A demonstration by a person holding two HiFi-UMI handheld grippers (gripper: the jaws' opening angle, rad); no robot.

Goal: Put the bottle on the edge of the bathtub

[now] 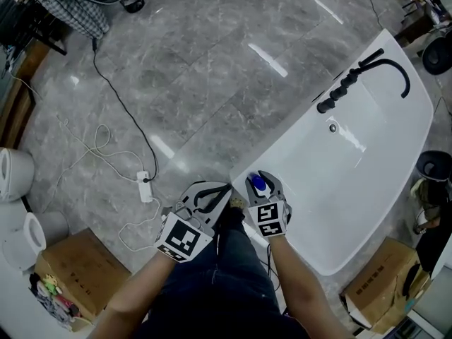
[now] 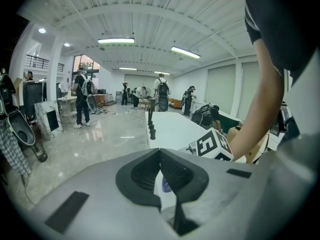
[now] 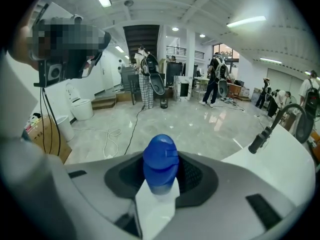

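The bottle (image 3: 160, 160) is sitting between the jaws of the right gripper (image 1: 263, 182), which are pressing on its white body from both sides while the blue cap is sticking out past the pads. It is hanging just over the bathtub's (image 1: 353, 175) near end, at the rim closest to the person and at the opposite end from the black faucet (image 1: 385, 66). It is not yet resting on the edge.

The grip is being taken low on the body. That is probably leaving the cap free, and keeping the base clear of the jaws so it can meet the rim first.

The bottle's long axis is running along the jaws, with the cap leading away from the person and out across the bathtub's near end. It seems to be lying closer to level than upright, so it will likely need tipping base-down before it can stand on the narrow rim.

The left gripper (image 2: 159, 152) is waiting just beside the bathtub's near corner, on the floor side. Its jaws are meeting at the tips with nothing between them, and it is apparently staying clear of the placement.
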